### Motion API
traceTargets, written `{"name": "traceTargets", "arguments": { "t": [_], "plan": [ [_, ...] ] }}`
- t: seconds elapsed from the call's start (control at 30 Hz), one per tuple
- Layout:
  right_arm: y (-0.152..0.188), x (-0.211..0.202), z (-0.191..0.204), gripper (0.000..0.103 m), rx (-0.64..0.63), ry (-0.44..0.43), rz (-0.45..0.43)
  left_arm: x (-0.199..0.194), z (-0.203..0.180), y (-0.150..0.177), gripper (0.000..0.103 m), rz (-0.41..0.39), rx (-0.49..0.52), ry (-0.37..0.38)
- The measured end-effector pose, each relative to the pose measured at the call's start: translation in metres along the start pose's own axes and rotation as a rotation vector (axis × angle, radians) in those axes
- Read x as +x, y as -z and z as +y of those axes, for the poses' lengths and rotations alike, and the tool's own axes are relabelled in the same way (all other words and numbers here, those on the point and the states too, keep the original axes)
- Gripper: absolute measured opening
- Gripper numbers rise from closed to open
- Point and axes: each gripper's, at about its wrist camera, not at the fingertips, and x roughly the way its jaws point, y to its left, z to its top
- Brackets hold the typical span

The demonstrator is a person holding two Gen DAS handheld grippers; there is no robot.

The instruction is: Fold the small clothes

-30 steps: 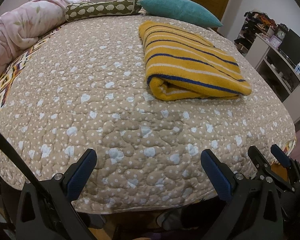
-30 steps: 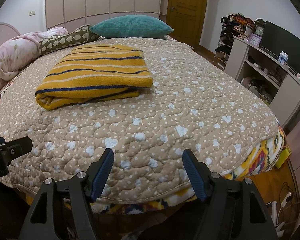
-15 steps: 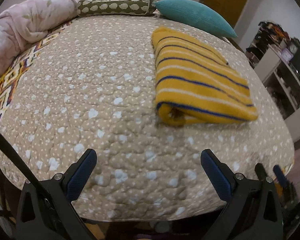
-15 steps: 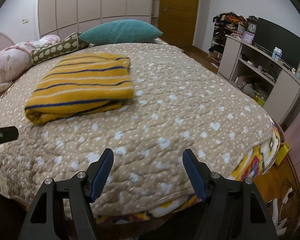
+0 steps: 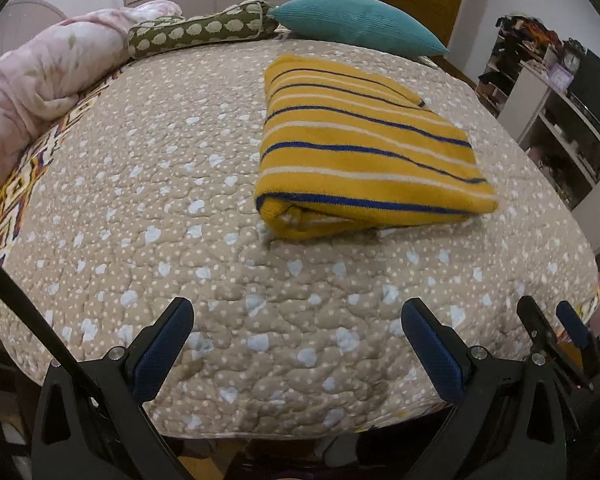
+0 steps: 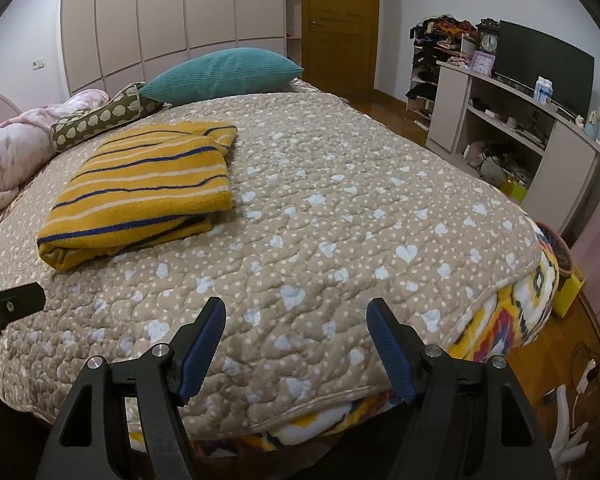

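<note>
A pink duvet (image 5: 40,80) is bunched at the left edge of the bed (image 5: 180,200), with a green bolster (image 5: 200,32) and a teal pillow (image 5: 356,20) along its head. The folded yellow striped garment (image 5: 364,152) lies flat on the quilt, well beyond both tools. The left tool (image 5: 298,344) gapes wide, holding nothing; the right tool (image 6: 296,340) likewise stands open and empty over the quilt's near edge.

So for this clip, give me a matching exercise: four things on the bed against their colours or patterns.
Things:
1. folded striped garment
2. cushion
3. bolster
4. quilt

Colours:
A. olive with pale blobs
B. beige with white dots and pale hearts
C. yellow with blue and white stripes
D. plain teal

Pairs: 1-C, 2-D, 3-A, 4-B
</note>
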Motion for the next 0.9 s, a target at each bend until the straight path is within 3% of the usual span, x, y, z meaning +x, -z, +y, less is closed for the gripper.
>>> {"name": "traceTargets", "arguments": {
  "t": [0.17, 0.4, 0.53, 0.63, 0.83, 0.9],
  "plan": [
    [0.002, -0.001, 0.000, 0.078, 0.002, -0.005, -0.001, 0.005, -0.001, 0.003, 0.103, 0.026, 0.006, 0.010],
    [0.004, 0.002, 0.007, 0.078, -0.021, -0.016, 0.015, 0.027, 0.002, 0.007, 0.103, 0.164, -0.024, 0.083],
    [0.004, 0.004, 0.009, 0.078, -0.025, -0.017, 0.019, 0.028, 0.005, 0.004, 0.103, 0.167, -0.038, 0.094],
    [0.004, 0.002, 0.008, 0.079, -0.020, -0.016, 0.009, 0.017, 0.008, 0.000, 0.103, 0.100, -0.032, 0.088],
    [0.004, -0.004, 0.008, 0.079, -0.021, -0.024, -0.020, -0.023, 0.007, 0.000, 0.103, -0.176, 0.040, 0.010],
    [0.003, -0.006, 0.010, 0.079, -0.027, -0.029, -0.030, -0.032, 0.006, 0.000, 0.103, -0.229, 0.052, -0.002]
  ]
}}
